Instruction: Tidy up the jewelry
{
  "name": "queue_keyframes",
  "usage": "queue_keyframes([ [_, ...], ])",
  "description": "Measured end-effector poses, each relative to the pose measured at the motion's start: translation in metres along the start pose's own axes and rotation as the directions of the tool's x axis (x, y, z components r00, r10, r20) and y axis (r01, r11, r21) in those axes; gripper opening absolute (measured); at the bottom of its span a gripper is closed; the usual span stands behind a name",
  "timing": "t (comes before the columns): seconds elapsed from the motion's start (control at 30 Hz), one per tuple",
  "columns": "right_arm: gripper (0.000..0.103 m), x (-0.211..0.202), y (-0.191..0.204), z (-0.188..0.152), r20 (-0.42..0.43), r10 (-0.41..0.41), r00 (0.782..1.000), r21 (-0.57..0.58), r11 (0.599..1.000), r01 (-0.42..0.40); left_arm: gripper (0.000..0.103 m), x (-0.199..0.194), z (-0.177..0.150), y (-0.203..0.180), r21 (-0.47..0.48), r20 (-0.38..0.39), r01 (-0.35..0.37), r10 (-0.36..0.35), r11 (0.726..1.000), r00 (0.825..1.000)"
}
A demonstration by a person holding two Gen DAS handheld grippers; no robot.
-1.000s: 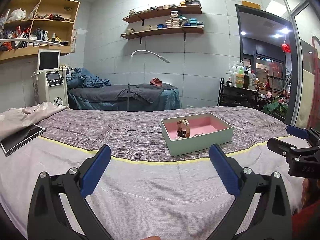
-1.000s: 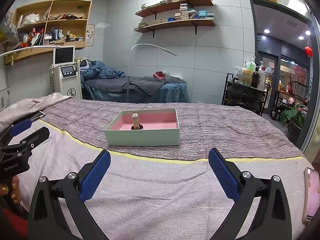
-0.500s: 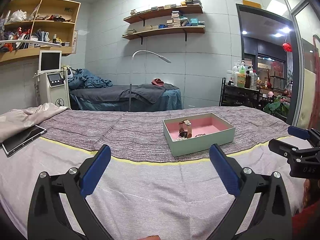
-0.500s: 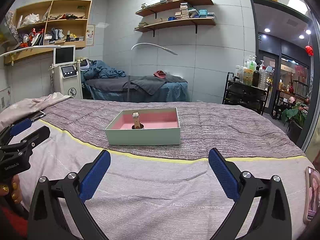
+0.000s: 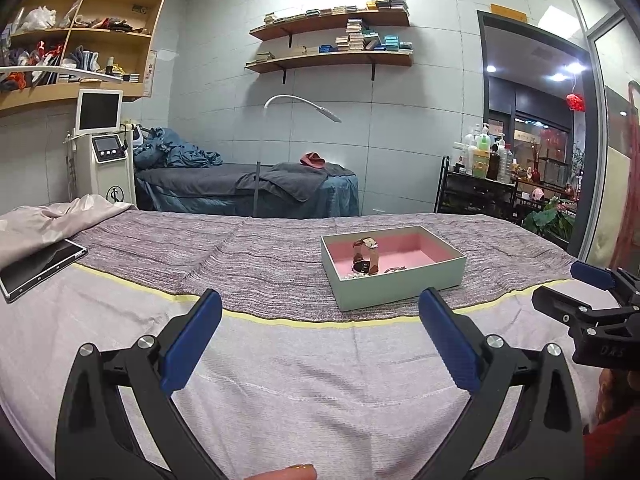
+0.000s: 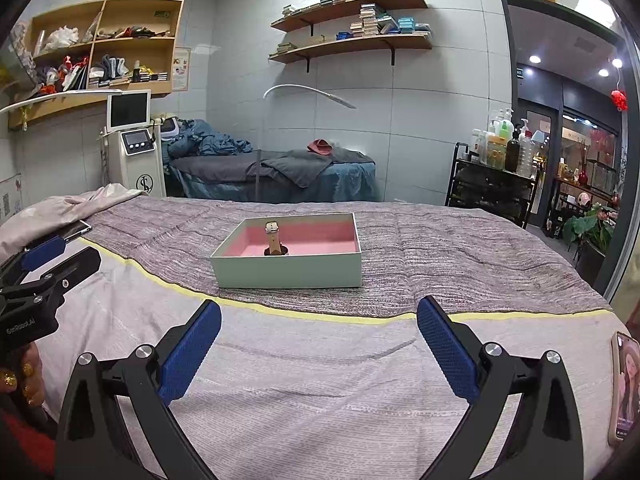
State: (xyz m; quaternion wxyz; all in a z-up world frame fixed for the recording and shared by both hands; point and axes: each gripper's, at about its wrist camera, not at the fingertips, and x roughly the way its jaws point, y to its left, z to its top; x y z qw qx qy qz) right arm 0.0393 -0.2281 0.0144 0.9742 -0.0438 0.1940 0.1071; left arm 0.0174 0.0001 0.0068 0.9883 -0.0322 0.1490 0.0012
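A pale green box with a pink lining sits on the grey striped blanket. It also shows in the right wrist view. Inside it a watch with a tan strap stands upright, also seen in the right wrist view, with small chain pieces beside it. My left gripper is open and empty, well short of the box. My right gripper is open and empty, also short of the box. Each gripper shows at the edge of the other's view.
A tablet lies on the bed at the left. A phone lies at the right edge. A yellow stripe crosses the bedcover. A machine on a stand, a second bed and a bottle trolley stand behind.
Both views have shifted only slightly. The box and both grippers stand much as before.
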Motion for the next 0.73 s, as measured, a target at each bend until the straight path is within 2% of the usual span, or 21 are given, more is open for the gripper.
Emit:
queue_keyframes([
  [0.73, 0.096, 0.0021, 0.0023, -0.0046, -0.012, 0.000, 1.000, 0.006, 1.000, 0.000, 0.097, -0.0026, 0.0008, -0.0002, 0.000, -0.001, 0.008, -0.008, 1.000, 1.000],
])
